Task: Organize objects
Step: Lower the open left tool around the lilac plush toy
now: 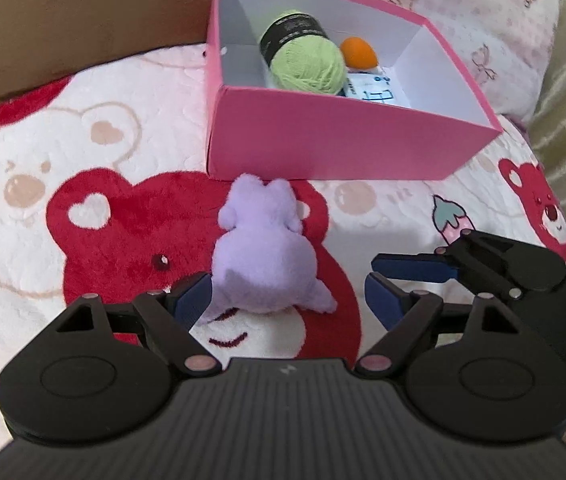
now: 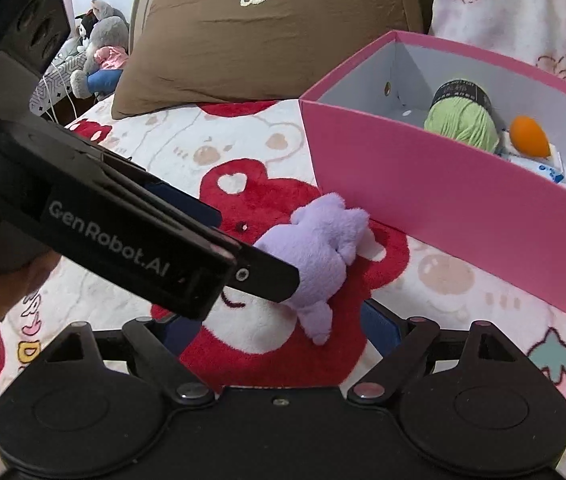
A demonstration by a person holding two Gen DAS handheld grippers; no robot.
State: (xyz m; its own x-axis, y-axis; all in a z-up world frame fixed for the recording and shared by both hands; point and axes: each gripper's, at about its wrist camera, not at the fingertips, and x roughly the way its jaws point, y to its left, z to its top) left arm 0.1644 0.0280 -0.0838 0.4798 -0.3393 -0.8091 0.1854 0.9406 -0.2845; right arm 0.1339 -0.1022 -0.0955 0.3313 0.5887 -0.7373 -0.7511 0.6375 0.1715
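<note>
A purple plush toy [image 1: 263,256] [image 2: 315,248] lies on the bear-print blanket just in front of the pink box [image 1: 323,136] [image 2: 443,200]. The box holds a green yarn ball [image 1: 307,60] [image 2: 463,120], an orange ball [image 1: 357,52] [image 2: 529,136] and a white packet [image 1: 371,90] [image 2: 547,168]. My left gripper [image 1: 287,300] [image 2: 257,248] is open around the toy's near end, its left pad [image 1: 193,300] against the fur. My right gripper [image 2: 279,330] [image 1: 387,266] is open, low over the blanket just right of the toy, with nothing between its fingers.
A brown pillow [image 2: 263,40] [image 1: 63,20] lies behind and left of the box. A pink-patterned quilt [image 1: 463,12] rises behind it. Several stuffed toys [image 2: 99,48] sit off the bed's far left edge. A hand [image 2: 3,292] holds the left gripper.
</note>
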